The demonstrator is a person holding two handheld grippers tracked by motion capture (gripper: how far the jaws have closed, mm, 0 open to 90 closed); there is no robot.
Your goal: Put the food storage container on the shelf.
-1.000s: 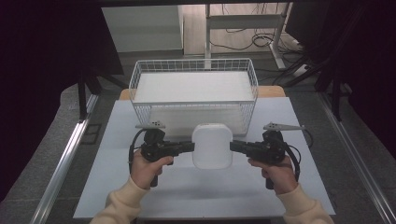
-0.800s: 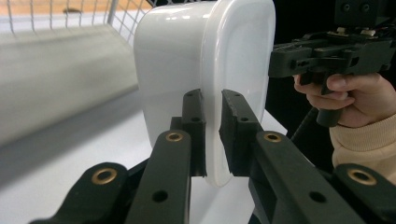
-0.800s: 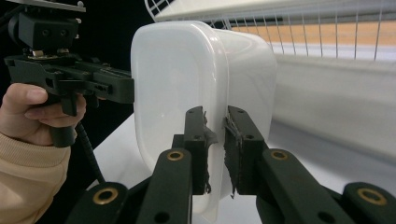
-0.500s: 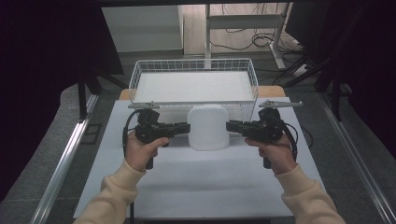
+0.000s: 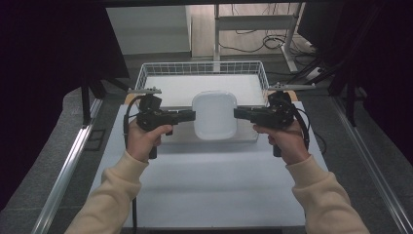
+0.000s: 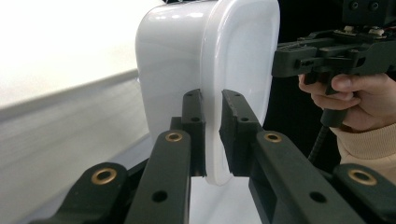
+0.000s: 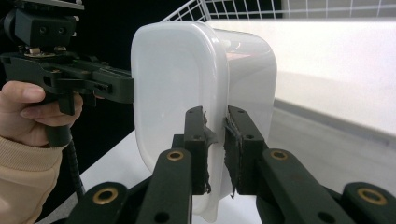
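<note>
A white plastic container with rounded corners hangs in the air between both grippers, its open side facing up toward the high camera. My left gripper is shut on its left rim, and my right gripper is shut on the opposite rim. In the left gripper view the jaws pinch the thin rim of the container, with the other gripper beyond. In the right gripper view the jaws clamp the rim of the container, and the left gripper meets its far side.
A white wire basket with a pale flat bottom stands just behind the held container. A white mat covers the table under the forearms. Metal rails run along both table sides; cables lie on the floor beyond.
Both hands have raised the container off the mat and carried it away from the person, toward the basket's near edge. The grip on both rims is unchanged.
</note>
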